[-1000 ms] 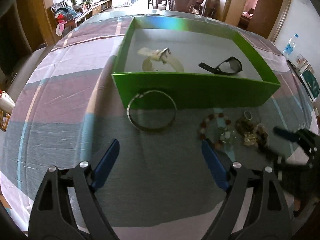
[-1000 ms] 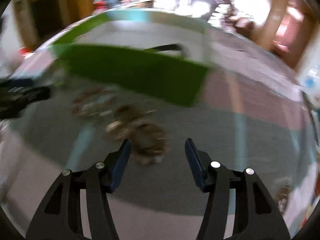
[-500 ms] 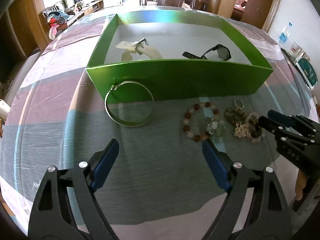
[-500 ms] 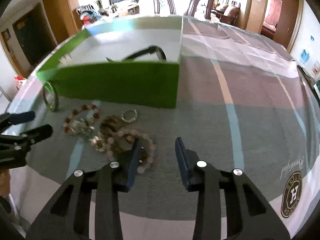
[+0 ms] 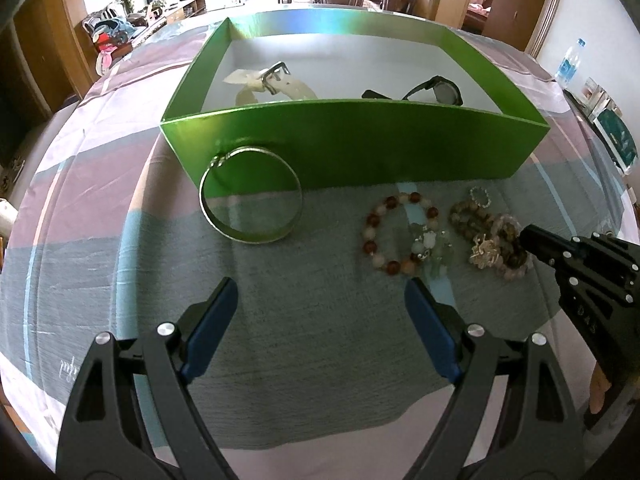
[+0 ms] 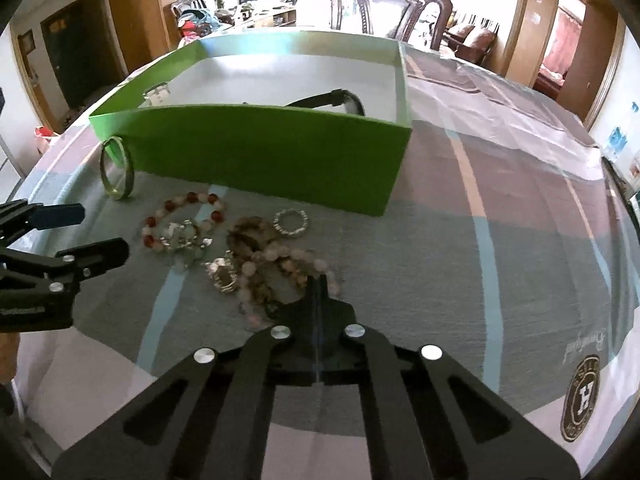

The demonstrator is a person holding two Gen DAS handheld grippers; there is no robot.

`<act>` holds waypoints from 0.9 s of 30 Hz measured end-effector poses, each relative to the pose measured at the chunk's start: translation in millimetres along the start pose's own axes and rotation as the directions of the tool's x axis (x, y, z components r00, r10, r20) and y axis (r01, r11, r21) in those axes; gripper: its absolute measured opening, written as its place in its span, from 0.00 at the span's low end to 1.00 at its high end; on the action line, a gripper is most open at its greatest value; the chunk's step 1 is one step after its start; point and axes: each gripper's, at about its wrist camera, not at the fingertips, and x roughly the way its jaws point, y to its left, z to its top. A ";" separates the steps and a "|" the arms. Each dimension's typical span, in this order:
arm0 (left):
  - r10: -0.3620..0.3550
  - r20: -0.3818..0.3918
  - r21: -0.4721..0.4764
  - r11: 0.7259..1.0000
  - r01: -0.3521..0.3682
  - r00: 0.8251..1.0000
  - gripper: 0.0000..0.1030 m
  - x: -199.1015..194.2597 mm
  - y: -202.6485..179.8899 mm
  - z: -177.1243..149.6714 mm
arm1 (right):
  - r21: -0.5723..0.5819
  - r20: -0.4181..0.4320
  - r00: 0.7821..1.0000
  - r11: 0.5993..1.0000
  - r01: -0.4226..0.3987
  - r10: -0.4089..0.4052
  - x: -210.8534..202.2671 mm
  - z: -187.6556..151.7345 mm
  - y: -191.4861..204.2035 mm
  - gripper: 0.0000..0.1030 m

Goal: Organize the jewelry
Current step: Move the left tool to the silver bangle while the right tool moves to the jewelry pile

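Note:
A green box [image 5: 352, 148] [image 6: 260, 148] holds a white watch [image 5: 276, 84] and a black watch [image 5: 440, 90]. A silver bangle [image 5: 250, 236] leans on its front wall. Right of it lie a red-and-white bead bracelet [image 5: 370, 222] [image 6: 150, 222], a brown bead bracelet [image 6: 248, 232], a small ring [image 6: 280, 226], a gold brooch [image 6: 224, 276] and a pink bead bracelet [image 6: 296, 258]. My right gripper [image 6: 318, 280] [image 5: 526, 236] is shut on the pink bracelet's near strand. My left gripper [image 5: 320, 286] [image 6: 102, 230] stands open above bare cloth, below the bangle.
The striped tablecloth [image 5: 100, 184] covers a round table that drops away on all sides. A round logo [image 6: 582, 396] is printed near the right front edge. A water bottle [image 5: 568, 64] stands at the far right and a wooden chair [image 6: 384, 4] behind the box.
My right gripper's jaws have closed from half open to fully together on the bead pile. The left gripper has stayed open in nearly the same spot.

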 end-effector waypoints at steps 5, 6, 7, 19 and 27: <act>-0.001 -0.002 -0.006 1.000 0.001 1.000 0.83 1.1 1.3 -1.6 | -0.011 -0.005 0.998 0.998 -0.057 0.057 -4.9 -1.5 8.3 0.01; 0.000 -0.003 -0.009 1.000 0.000 1.000 0.83 1.1 2.1 -2.2 | -0.010 -0.009 0.996 0.996 -0.086 0.086 -6.9 -1.8 10.8 0.01; 0.000 -0.003 -0.011 1.000 0.000 1.000 0.83 1.3 2.8 -2.3 | -0.011 -0.011 0.995 0.995 -0.102 0.102 -8.8 -1.9 13.5 0.01; 0.002 -0.002 -0.041 0.999 -0.003 1.000 0.84 1.1 12.0 -3.2 | 0.051 0.006 0.999 0.998 -0.035 0.035 -19.6 6.6 -2.4 0.03; -0.015 -0.004 -0.016 1.000 0.015 1.000 0.84 3.4 3.6 -3.2 | 0.119 -0.032 0.999 0.993 0.007 -0.003 0.3 1.0 -24.8 0.39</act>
